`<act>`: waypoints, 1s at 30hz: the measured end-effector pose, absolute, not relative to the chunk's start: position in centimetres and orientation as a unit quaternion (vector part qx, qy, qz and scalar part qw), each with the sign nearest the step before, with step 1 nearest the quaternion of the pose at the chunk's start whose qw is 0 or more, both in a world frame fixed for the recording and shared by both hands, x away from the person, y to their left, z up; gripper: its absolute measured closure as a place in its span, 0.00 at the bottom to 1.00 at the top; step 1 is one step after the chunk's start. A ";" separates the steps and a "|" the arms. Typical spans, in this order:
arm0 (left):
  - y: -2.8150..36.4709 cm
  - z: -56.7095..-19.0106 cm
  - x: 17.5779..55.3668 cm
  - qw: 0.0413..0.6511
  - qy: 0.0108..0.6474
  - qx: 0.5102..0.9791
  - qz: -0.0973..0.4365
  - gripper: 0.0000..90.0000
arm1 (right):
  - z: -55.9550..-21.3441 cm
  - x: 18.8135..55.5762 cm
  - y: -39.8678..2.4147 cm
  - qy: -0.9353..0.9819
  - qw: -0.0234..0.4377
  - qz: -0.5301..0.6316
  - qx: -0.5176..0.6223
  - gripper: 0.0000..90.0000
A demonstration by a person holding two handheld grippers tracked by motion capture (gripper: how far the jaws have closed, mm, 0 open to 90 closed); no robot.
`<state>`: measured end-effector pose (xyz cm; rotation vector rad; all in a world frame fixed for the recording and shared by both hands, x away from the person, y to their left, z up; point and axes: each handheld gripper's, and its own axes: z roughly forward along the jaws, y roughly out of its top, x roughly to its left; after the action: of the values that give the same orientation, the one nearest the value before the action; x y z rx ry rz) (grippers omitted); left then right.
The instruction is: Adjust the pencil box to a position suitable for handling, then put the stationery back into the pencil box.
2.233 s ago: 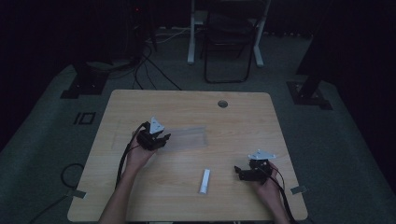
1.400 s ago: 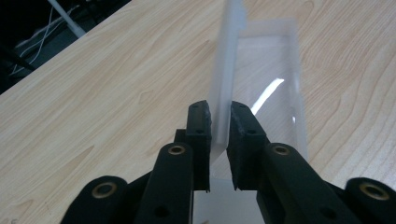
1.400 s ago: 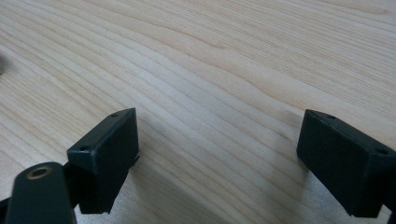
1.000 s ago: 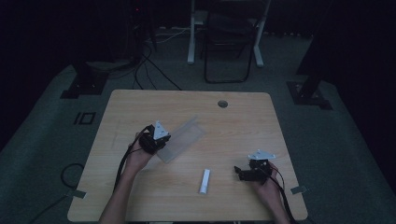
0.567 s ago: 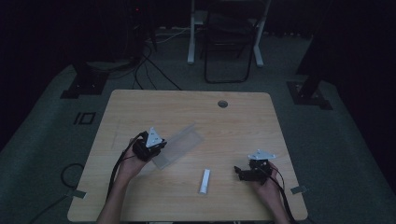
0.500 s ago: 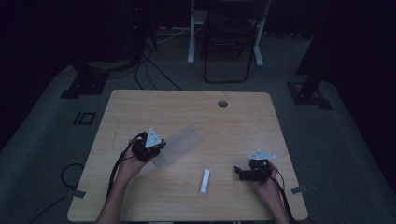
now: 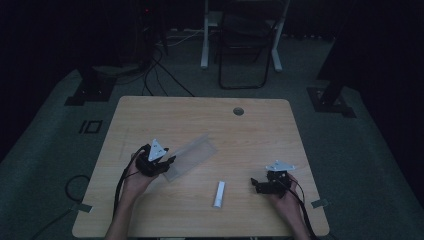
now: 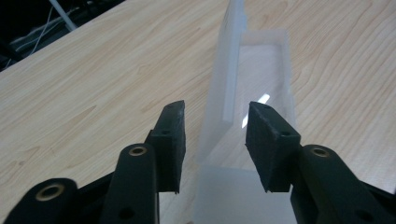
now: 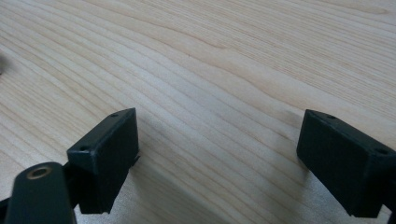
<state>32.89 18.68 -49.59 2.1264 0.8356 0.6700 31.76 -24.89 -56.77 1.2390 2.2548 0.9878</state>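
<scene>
Wooden table (image 7: 150, 210): clear box (image 8: 252, 79) lies between parted left fingers (image 8: 170, 135).

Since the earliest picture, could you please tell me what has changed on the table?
The left claw dragged the clear plastic box toward the person and turned it askew, and its jaws have just been opening around the box wall. The right claw and the white stick stayed put.

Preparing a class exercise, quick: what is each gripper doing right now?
Left gripper: jaws just opened, clear plastic case between them, unpressed.
Right gripper: open, holding nothing.
</scene>
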 end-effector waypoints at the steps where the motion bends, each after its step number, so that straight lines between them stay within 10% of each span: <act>1: 18.7 -49.6 32.7 0.374 0.327 0.828 0.261 0.63 | -56.8 31.8 -24.9 0.803 0.192 0.352 0.441 0.14; 30: 14.8 -48.8 29.0 0.402 0.296 0.834 0.234 0.60 | -56.8 31.8 -24.9 0.804 0.191 0.352 0.440 0.14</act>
<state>29.03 14.77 -48.80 2.1084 0.7478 0.5914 31.76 -24.88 -56.77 1.2361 2.2567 0.9886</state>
